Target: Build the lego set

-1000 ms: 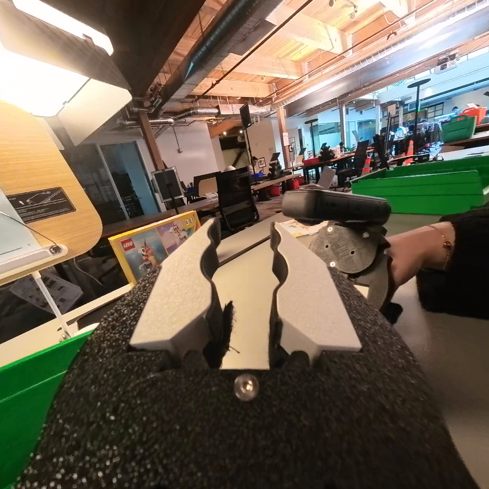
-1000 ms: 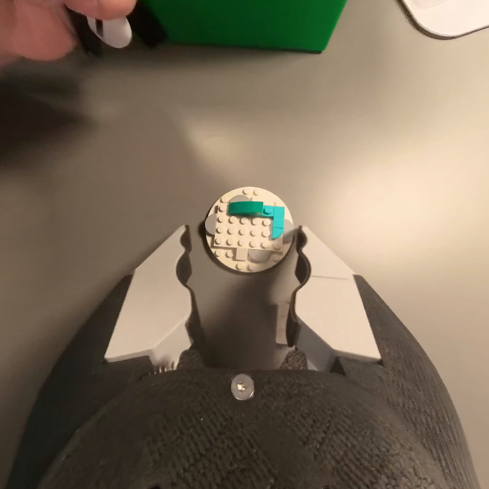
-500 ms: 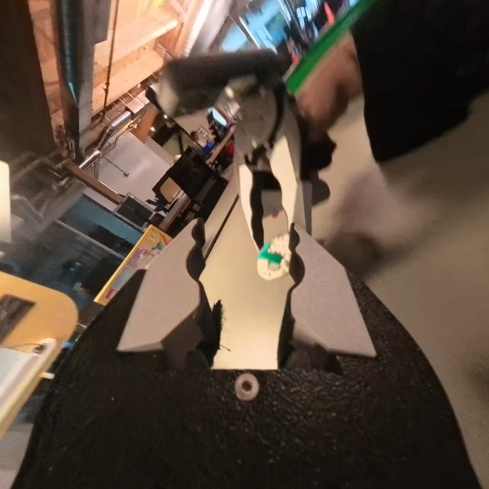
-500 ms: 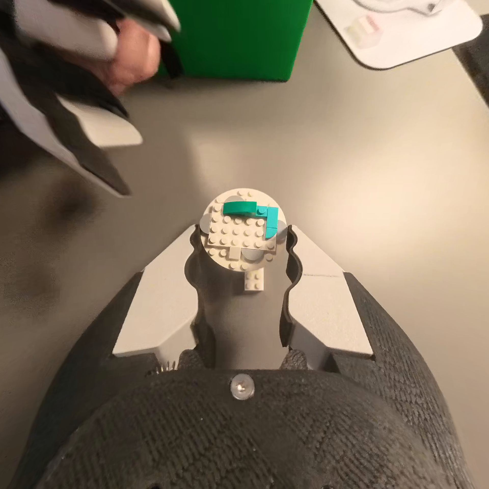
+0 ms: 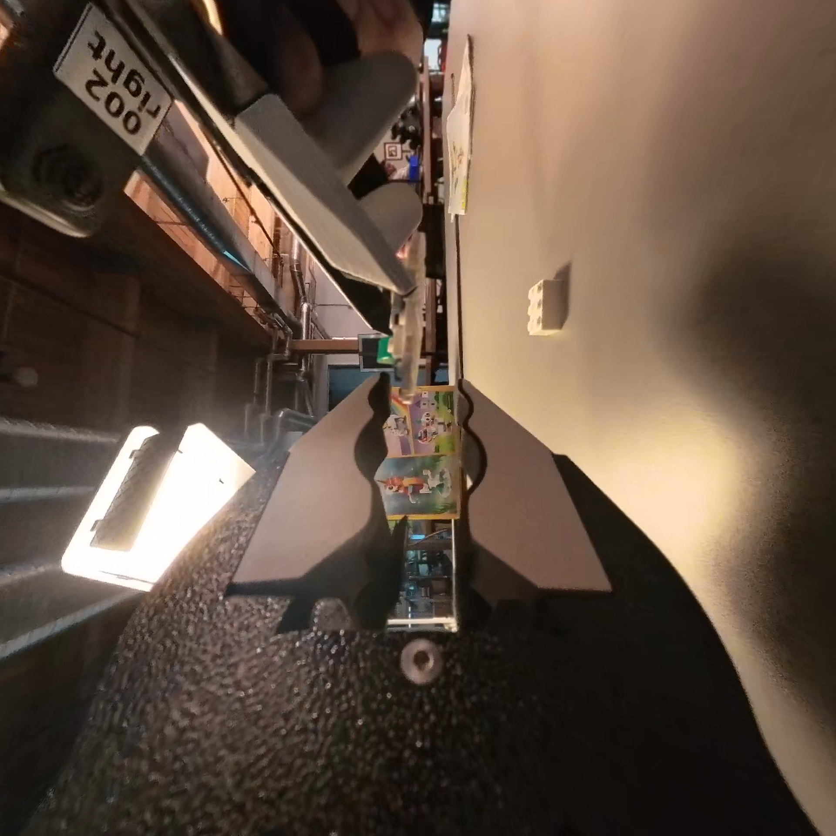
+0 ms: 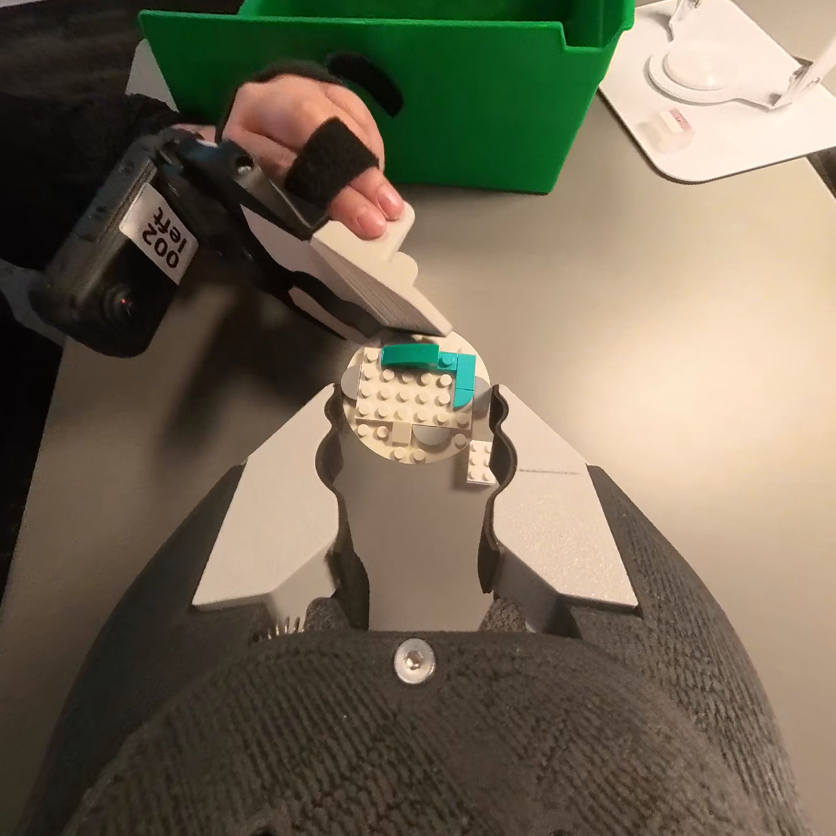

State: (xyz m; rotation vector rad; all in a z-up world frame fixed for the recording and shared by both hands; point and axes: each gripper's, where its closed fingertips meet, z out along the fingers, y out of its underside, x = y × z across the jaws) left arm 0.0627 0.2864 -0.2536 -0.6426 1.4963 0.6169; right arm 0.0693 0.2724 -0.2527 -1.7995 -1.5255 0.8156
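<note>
on the grey table [image 6: 633,316], a round white lego plate [image 6: 414,407] is held lifted between the tips of the right tongs [image 6: 415,398], whose fingers [image 6: 280,497] are pinched on its rim at 3 and 9 o'clock. a white studded rectangle is stacked on the plate, and two teal pieces [image 6: 434,362] are set along its edge from 12 to 2 o'clock. a small white brick [image 6: 478,462] is seen lying on the table at 5 o'clock from the plate, just beside the right-hand finger. the left tongs [image 6: 407,330] are brought in from 10 o'clock by a hand [image 6: 312,122] in a black strap, their tip reaching the plate's far rim at 12 o'clock; whether contact is made cannot be told. a green bin [image 6: 452,99] is placed at 12 o'clock behind the hand, and a white lamp base [image 6: 724,90] at 2 o'clock.

in the left wrist view, turned on its side, the left tongs [image 5: 420,389] are seen spread with nothing between them. the plate [image 5: 409,334] is seen edge-on just past their tips, at 12 o'clock. the small brick [image 5: 547,307] is seen at 1 o'clock on the table [image 5: 678,181], and a colourful box [image 5: 420,452] is visible through the gap.
</note>
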